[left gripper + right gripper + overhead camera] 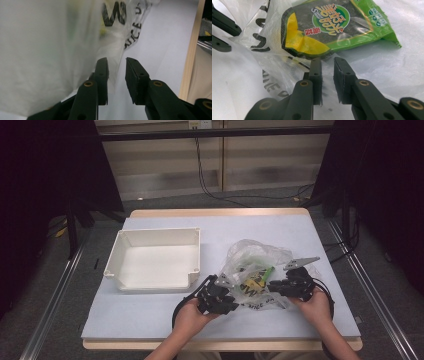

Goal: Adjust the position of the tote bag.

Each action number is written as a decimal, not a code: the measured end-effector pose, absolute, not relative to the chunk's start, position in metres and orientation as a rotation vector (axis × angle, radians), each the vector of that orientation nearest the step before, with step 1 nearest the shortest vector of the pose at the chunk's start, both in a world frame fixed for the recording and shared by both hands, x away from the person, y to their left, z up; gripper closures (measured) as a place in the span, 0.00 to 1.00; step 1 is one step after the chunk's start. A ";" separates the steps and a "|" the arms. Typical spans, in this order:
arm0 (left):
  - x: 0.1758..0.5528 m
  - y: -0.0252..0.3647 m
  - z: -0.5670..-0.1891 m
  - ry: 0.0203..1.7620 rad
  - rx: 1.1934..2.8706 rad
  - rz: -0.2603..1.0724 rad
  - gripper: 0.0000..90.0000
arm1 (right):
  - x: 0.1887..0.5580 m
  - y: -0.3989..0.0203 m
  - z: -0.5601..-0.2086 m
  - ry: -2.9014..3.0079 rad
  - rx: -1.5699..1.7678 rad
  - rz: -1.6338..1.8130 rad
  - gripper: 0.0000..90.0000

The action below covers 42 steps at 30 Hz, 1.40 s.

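Pale blue table [150,315] w/ wood edge, grey floor [60,295] around; white tray [114,255] centre-left. Left gripper [235,296] & right gripper [272,287] at plastic bag [255,257], lower centre, jaws slightly apart, not clamped.

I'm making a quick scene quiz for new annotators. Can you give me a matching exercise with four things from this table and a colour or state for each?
Things:
1. tray
2. snack packet
3. plastic bag
4. table cover

Descriptions:
A. clear, crumpled, black lettering
B. pale blue, flat
C. white, empty
D. green and yellow, inside the bag

Pairs: 1-C, 2-D, 3-A, 4-B
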<state>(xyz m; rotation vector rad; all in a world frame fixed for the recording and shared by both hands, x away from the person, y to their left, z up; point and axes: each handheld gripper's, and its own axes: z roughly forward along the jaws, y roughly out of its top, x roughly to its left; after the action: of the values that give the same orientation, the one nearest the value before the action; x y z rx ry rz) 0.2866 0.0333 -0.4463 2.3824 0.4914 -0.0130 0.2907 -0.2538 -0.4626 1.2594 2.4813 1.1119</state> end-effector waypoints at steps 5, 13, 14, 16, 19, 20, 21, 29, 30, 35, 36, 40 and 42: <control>0.287 0.030 -0.437 0.481 2.365 -0.004 0.75 | 0.289 -0.253 -0.463 2.486 1.247 1.107 0.88; 0.292 0.033 -0.418 0.504 2.289 0.023 0.66 | 0.287 -0.252 -0.460 2.497 1.237 1.105 0.89; 0.292 0.033 -0.415 0.508 2.273 0.023 0.66 | 0.287 -0.252 -0.460 2.498 1.238 1.110 0.89; 0.293 0.032 -0.411 0.511 2.270 0.024 0.65 | 0.286 -0.251 -0.461 2.498 1.240 1.111 0.89; 0.295 0.031 -0.406 0.486 2.290 0.035 0.66 | 0.284 -0.251 -0.462 2.499 1.240 1.105 0.90; 0.296 0.031 -0.405 0.470 2.295 0.032 0.66 | 0.284 -0.251 -0.462 2.499 1.239 1.107 0.90; 0.296 0.031 -0.403 0.478 2.294 0.039 0.66 | 0.284 -0.252 -0.463 2.500 1.232 1.104 0.91; 0.296 0.028 -0.391 0.471 2.295 0.039 0.63 | 0.282 -0.251 -0.466 2.519 1.210 1.092 1.00; 0.296 0.029 -0.390 0.469 2.295 0.043 0.62 | 0.282 -0.252 -0.466 2.521 1.210 1.087 1.00; 0.295 0.038 -0.390 0.485 2.289 0.040 0.61 | 0.281 -0.252 -0.466 2.519 1.214 1.092 1.00; 0.295 0.039 -0.392 0.482 2.287 0.028 0.60 | 0.281 -0.252 -0.466 2.518 1.215 1.098 1.00; 0.292 0.047 -0.396 0.490 2.296 0.031 0.58 | 0.282 -0.252 -0.466 2.516 1.223 1.087 1.00; 0.290 0.050 -0.398 0.511 2.267 0.028 0.57 | 0.282 -0.252 -0.467 2.517 1.220 1.086 1.00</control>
<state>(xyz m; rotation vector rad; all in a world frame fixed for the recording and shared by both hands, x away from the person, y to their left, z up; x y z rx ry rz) 0.2900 0.0499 -0.3976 2.2671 0.5112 0.0282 0.2821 -0.2518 -0.4665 1.2204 2.5167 1.0856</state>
